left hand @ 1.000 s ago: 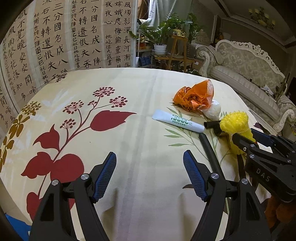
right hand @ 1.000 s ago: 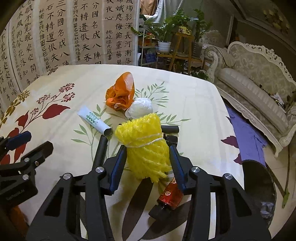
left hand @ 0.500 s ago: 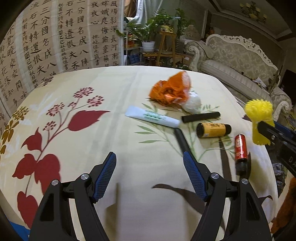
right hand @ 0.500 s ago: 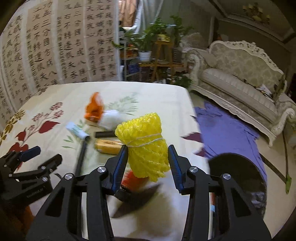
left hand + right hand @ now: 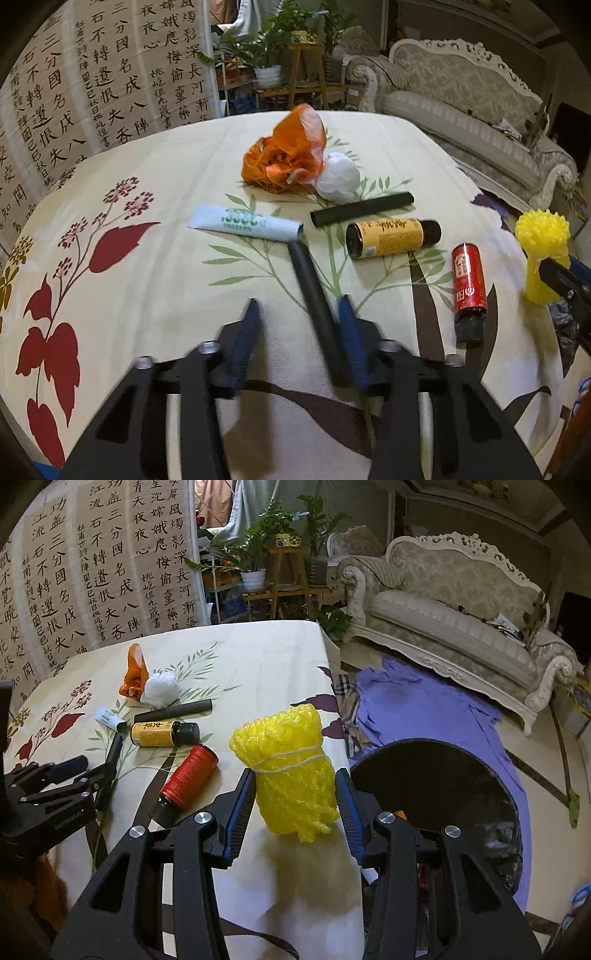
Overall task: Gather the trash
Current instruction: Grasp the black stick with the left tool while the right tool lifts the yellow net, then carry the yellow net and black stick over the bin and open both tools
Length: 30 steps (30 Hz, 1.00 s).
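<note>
Calligraphy panels (image 5: 92, 85) and a pale sofa (image 5: 461, 616) framed a counter (image 5: 166, 280) under a flowered cloth, with litter strewn across its far half. Your right hand-held gripper (image 5: 295, 805) was clamped on the yellow foam net (image 5: 291, 768), holding it at the counter's edge, just short of the black bin (image 5: 443, 786) on the floor. Your left hand-held gripper (image 5: 295, 332) had just been closing, its jaws partly apart with the near black tube (image 5: 314, 295) between them, lying against the right-hand pad; whether both pads pressed on it, I could not tell.

Still waiting on the cloth were:
- the orange bag (image 5: 284, 151) touching a white wad (image 5: 338, 181)
- a toothpaste tube (image 5: 245, 223)
- a second black tube (image 5: 362, 214)
- a yellow-labelled bottle (image 5: 391, 238)
- a red bottle (image 5: 467, 284)

Here's where it could slip, in my judgement. That foam net was light and springy, so letting go before it hung over the bin's mouth would likely drop it on the floor or the purple cloth (image 5: 417, 709). The black tube sat off-centre and slanted across your left jaws, so a squeeze could roll it out sideways or pinch only one end. Both bottles lay on their sides, so a nudge might roll them off the edge.
</note>
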{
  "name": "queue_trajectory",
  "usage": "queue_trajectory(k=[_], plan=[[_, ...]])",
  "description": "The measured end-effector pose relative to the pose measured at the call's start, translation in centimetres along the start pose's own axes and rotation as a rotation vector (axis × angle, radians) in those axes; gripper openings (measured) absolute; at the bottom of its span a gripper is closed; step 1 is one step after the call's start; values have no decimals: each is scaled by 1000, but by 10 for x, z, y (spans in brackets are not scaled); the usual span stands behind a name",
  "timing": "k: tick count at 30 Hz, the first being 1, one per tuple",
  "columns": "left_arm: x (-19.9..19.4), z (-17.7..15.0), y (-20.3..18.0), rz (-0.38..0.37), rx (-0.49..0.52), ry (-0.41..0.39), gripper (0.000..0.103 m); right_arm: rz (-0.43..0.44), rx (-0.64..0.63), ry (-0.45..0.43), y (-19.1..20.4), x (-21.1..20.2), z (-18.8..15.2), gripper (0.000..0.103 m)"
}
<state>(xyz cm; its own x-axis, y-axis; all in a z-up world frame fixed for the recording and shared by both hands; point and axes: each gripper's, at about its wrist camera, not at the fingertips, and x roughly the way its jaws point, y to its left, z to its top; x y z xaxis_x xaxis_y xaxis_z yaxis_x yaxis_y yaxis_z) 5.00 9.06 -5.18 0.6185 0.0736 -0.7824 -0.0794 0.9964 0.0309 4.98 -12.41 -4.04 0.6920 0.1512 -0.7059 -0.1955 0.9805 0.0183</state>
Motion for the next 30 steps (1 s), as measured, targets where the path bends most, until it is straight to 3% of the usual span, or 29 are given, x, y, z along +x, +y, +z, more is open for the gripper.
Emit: queue_trajectory(k=[1,5,18,25,30], plan=[[0,-1,-1,1,7,-2,27,4,2,-1,0,0,-1,43],[-3,-3,-6,6,29,-12,14,15,7,-1,0,0,-2,43],[-38,-7,-13,-63,-1,-99,14,15,42,-25,-20,-14,-3,43],[-56,5,-43,-143,29,-162,14,-23,83,-51,-42,-27,-5,43],[-57,12,-78,-207,79,-178,14,-100,129,-67,-75,-39,-9,43]])
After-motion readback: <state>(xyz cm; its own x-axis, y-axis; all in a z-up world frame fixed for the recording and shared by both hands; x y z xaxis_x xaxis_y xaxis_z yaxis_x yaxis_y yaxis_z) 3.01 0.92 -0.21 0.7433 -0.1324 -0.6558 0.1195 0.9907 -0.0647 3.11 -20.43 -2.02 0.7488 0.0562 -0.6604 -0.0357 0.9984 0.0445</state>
